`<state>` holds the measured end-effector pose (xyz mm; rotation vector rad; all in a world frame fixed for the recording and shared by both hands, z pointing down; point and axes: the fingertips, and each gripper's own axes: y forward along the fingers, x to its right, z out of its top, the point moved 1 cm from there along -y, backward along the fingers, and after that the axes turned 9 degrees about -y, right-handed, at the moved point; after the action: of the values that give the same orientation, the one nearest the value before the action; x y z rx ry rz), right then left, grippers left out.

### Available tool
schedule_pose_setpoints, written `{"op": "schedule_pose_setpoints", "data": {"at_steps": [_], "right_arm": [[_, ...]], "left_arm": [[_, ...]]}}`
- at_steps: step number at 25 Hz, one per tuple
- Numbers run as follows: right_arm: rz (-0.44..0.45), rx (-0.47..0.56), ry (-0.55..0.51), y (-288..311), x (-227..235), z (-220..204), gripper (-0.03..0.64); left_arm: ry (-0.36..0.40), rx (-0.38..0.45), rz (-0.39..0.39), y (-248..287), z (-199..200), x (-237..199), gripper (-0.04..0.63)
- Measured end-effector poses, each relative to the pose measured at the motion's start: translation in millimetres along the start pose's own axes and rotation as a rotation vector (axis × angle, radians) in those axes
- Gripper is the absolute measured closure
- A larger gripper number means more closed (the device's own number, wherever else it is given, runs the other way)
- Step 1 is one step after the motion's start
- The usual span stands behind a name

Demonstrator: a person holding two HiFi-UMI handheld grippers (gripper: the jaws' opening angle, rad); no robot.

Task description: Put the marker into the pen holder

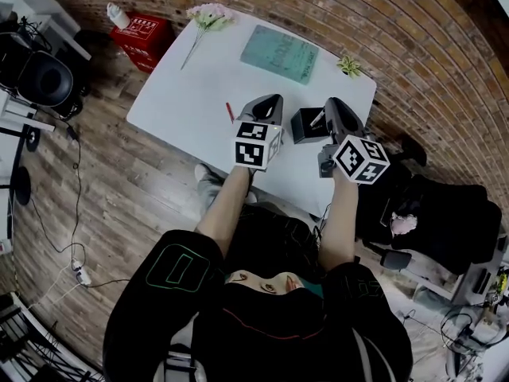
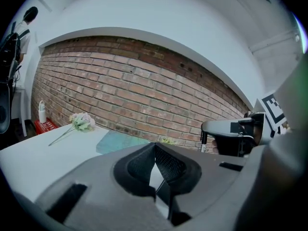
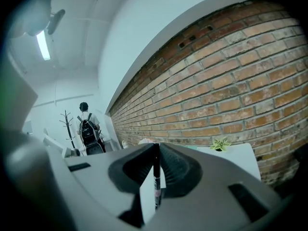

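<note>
Nearest the camera, the person's two forearms reach out over the near edge of a white table (image 1: 199,94), each holding a gripper. The left gripper (image 2: 155,150) has its jaws closed tip to tip, with nothing between them. Beside it, the right gripper (image 3: 156,148) has its jaws narrowly set and clamped on a dark marker (image 3: 156,177), which stands upright between the pads.

In the head view the marker's pale end shows at the right side of the black pen holder (image 1: 302,126), which stands on the table between the two grippers. Whether the marker reaches inside the holder cannot be told.

Just left of the left gripper, a slim red pen (image 1: 229,111) lies on the tabletop. Farther back lies a teal book (image 1: 280,52), with a small green plant (image 1: 348,66) to its right and a pale pink flower (image 1: 208,16) at the far left corner. On the floor beyond that corner sits a red crate (image 1: 145,37), and a brick wall (image 1: 382,22) stands behind the table.
</note>
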<state>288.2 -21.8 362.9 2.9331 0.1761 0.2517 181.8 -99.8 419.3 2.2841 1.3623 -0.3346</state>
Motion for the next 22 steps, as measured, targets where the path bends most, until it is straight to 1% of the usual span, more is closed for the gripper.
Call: {"op": "schedule_pose_setpoints", "data": {"at_steps": [3,6,22], "right_arm": [[-0.029,0.005,0.003,-7.0,14.7,0.8,0.574],[-0.056,0.000,0.006,-10.0,24.7,-3.0,0.574],[-0.182,-0.042,0.034,-22.0,56.5,-54.4,0.574]], "left_arm": [[0.018,-0.004,-0.018,8.2,0.6,10.3,0.586],[0.021,-0.020,-0.022,12.7,-2.3,13.7,0.586],[0.021,-0.111,0.030,4.7,-44.9,2.1,0.586]]}}
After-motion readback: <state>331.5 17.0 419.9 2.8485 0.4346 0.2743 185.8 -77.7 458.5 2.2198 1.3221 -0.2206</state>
